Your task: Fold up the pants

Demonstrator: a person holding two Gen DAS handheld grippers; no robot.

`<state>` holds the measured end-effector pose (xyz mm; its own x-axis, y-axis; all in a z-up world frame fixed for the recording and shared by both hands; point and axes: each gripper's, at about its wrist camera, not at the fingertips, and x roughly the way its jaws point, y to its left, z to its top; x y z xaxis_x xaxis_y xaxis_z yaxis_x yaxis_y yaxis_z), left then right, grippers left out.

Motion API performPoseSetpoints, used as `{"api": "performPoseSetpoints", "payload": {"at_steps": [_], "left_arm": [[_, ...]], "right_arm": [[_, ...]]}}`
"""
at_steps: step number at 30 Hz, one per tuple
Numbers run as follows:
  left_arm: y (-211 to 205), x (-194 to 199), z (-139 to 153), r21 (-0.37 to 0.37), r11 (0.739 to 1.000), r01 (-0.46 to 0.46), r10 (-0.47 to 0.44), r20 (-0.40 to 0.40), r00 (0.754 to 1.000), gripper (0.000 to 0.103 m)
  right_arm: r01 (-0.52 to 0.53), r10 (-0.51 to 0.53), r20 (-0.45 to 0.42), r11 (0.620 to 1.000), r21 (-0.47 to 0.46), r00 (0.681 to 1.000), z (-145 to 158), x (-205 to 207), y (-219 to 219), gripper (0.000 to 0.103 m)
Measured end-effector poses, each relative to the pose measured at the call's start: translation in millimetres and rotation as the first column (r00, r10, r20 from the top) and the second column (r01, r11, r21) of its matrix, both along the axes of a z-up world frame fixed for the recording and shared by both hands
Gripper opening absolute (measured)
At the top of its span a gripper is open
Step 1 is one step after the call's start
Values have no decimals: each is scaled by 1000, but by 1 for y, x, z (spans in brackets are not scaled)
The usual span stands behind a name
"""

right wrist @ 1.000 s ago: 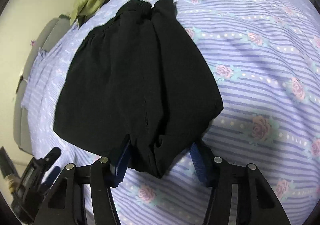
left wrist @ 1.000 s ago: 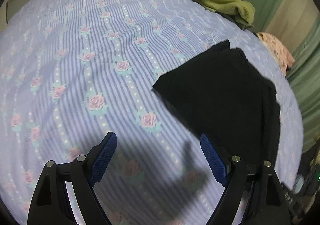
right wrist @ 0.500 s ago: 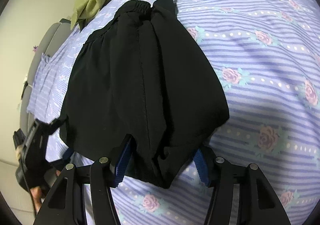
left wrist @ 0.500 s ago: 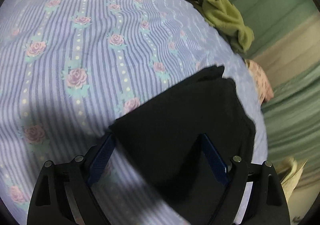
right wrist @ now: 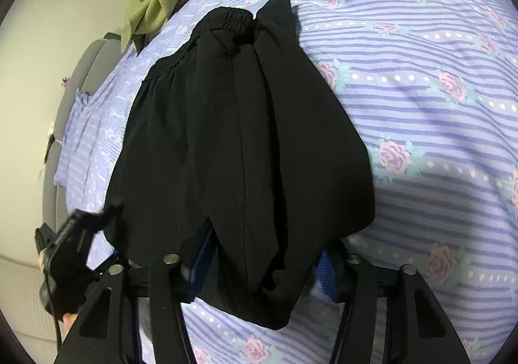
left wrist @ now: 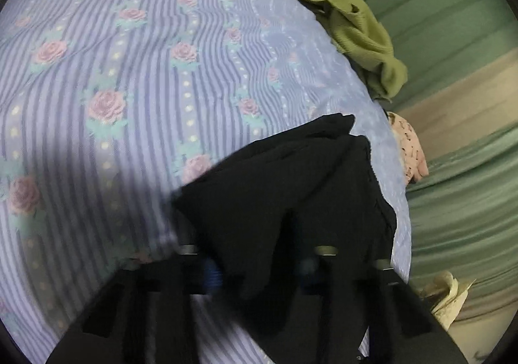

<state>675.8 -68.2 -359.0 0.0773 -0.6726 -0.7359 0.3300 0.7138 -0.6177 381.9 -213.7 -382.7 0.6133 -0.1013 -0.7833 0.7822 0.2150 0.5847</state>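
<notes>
Grasp step: my left gripper and right gripper, both just closing, clench the near hem of the black fabric pants on the striped floral bedsheet. Next, likely lift together and fold toward the waistband.

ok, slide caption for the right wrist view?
Right gripper closing on the near edge of black pants on a striped floral bedsheet.

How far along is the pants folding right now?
Partly done: the black pants already lie doubled on the bed sheet, waistband at the far end. In hand: the left gripper and right gripper have just been closing on the near edge. Left: carry that edge over and flatten it.
</notes>
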Motion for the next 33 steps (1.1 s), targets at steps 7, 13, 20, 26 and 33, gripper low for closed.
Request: {"api": "performPoseSetpoints", "payload": {"at_steps": [7,13,20,26,33], "left_arm": [[-9,-18,56,89,994,62,-72,117,991,8],[-14,-49,116,202,974,107,-157,251,955,8],[20,-102,173,199,975,101,-159,302,940,8],[63,-159,217,208,975,84,-153,343,927,8],[120,-230,262,187,978,96,-162,378,911,8]], "right_arm": [[-90,90,12,996,-7,996,32,3,-10,16],[-171,164,-55,970,-173,985,96,-1,-13,13],[-184,183,-26,961,-208,983,154,-43,-8,12],[-234,237,-16,946,-224,971,185,-87,34,12],[-278,289,-5,918,-281,957,228,-164,95,12]]}}
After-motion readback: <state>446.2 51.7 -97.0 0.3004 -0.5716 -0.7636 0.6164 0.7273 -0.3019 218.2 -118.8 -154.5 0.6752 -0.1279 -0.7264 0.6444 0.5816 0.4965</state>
